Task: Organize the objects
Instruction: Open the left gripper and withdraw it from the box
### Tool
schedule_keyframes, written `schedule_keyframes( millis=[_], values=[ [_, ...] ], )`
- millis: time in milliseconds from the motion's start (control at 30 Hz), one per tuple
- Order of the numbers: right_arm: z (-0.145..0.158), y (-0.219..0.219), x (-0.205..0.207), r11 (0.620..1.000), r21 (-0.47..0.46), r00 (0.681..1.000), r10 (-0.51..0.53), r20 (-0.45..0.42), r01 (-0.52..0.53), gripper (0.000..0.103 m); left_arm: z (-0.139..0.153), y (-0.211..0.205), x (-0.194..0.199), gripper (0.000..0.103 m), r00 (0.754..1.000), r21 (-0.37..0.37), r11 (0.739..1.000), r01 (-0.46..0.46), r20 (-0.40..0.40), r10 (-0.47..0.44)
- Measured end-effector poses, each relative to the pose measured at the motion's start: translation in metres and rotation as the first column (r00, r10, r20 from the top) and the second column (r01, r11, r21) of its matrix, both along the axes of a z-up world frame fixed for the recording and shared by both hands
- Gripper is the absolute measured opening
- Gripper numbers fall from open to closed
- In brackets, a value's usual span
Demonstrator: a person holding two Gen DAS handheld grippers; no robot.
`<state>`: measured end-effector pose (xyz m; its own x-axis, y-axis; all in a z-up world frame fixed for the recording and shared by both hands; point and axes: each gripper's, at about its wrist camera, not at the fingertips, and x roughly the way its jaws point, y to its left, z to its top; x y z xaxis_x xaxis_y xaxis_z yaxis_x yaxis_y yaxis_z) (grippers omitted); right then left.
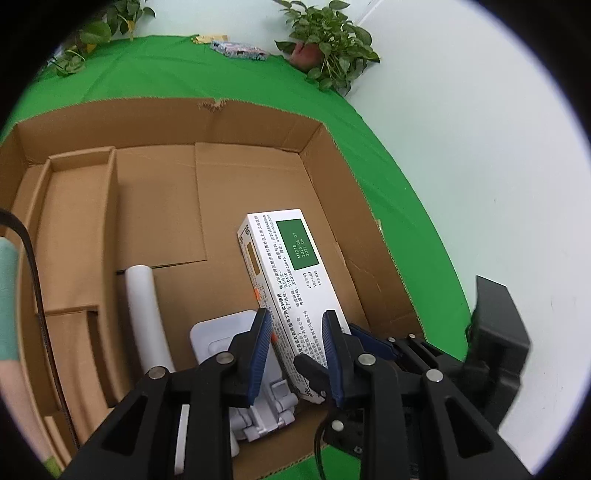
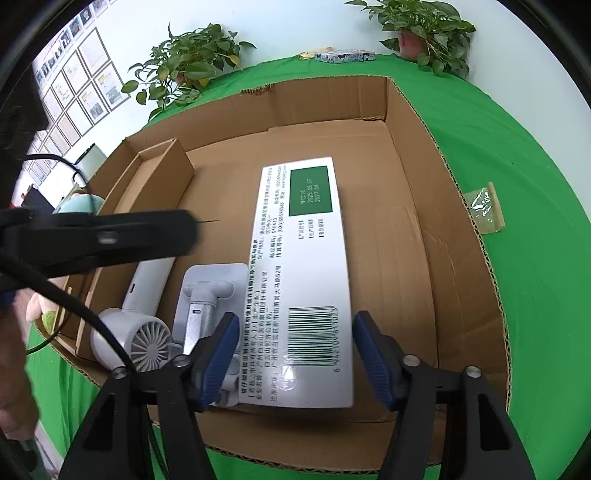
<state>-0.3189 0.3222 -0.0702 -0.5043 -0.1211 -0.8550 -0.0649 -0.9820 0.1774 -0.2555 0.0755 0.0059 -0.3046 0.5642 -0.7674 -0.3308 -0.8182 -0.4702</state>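
A white medicine box with a green label and a barcode lies inside an open cardboard box. It also shows in the left wrist view. My right gripper is open, its blue pads either side of the box's near end with gaps. My left gripper is open over the same box's near end; its pads do not visibly touch it. A white handheld fan and a white folding stand lie beside the medicine box.
A cardboard divider lines the cardboard box's left side. The green cloth holds a small clear packet, a patterned pack and potted plants at the back.
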Motion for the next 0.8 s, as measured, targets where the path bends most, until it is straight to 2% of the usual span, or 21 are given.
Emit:
schedule_keyframes(
  millis=[200, 333, 433, 467, 533, 567, 600, 633, 667, 700, 733, 800],
  values=[
    [0.000, -0.006, 0.006, 1.000, -0.008, 1.000, 0.016, 0.013, -0.016, 0.060, 0.018, -0.021, 0.011, 0.026, 0.999, -0.012, 0.999, -0.030, -0.042, 0.029],
    [0.001, -0.003, 0.008, 0.999, -0.039, 1.000, -0.004, 0.021, 0.005, 0.061, 0.025, -0.018, 0.008, 0.029, 0.995, -0.023, 0.998, -0.065, -0.081, 0.063],
    [0.006, -0.001, 0.013, 0.998, -0.067, 1.000, -0.018, 0.004, 0.019, 0.061, 0.030, -0.026, 0.018, 0.029, 0.982, -0.054, 0.992, -0.115, -0.156, 0.105],
    [0.009, -0.001, 0.015, 0.997, -0.078, 1.000, -0.025, -0.009, 0.024, 0.065, 0.033, -0.029, 0.024, 0.029, 0.973, -0.067, 0.988, -0.137, -0.195, 0.122],
    [0.021, 0.001, 0.029, 0.995, -0.095, 0.997, -0.047, -0.066, 0.041, 0.085, 0.040, -0.036, 0.038, 0.038, 0.945, -0.087, 0.978, -0.187, -0.289, 0.155],
    [0.027, -0.001, 0.038, 0.995, -0.088, 0.992, -0.062, -0.111, 0.053, 0.100, 0.042, -0.039, 0.045, 0.042, 0.926, -0.091, 0.973, -0.214, -0.337, 0.172],
    [0.032, -0.003, 0.046, 0.995, -0.075, 0.985, -0.074, -0.153, 0.063, 0.102, 0.044, -0.044, 0.056, 0.052, 0.897, -0.093, 0.963, -0.251, -0.397, 0.195],
    [0.037, -0.007, 0.055, 0.996, -0.057, 0.978, -0.077, -0.194, 0.067, 0.102, 0.045, -0.049, 0.065, 0.067, 0.870, -0.098, 0.953, -0.285, -0.445, 0.214],
    [0.041, -0.014, 0.068, 0.998, -0.021, 0.968, -0.068, -0.243, 0.065, 0.102, 0.045, -0.053, 0.074, 0.074, 0.837, -0.103, 0.940, -0.325, -0.494, 0.235],
    [0.043, -0.021, 0.077, 0.998, 0.013, 0.958, -0.060, -0.281, 0.067, 0.102, 0.044, -0.057, 0.085, 0.078, 0.798, -0.104, 0.925, -0.365, -0.547, 0.253],
    [0.044, -0.026, 0.083, 0.996, 0.040, 0.950, -0.058, -0.307, 0.074, 0.102, 0.042, -0.060, 0.094, 0.078, 0.764, -0.104, 0.914, -0.392, -0.591, 0.260],
    [0.043, -0.038, 0.100, 0.991, 0.095, 0.930, -0.056, -0.363, 0.097, 0.102, 0.038, -0.071, 0.112, 0.078, 0.722, -0.128, 0.891, -0.435, -0.641, 0.260]
  ],
)
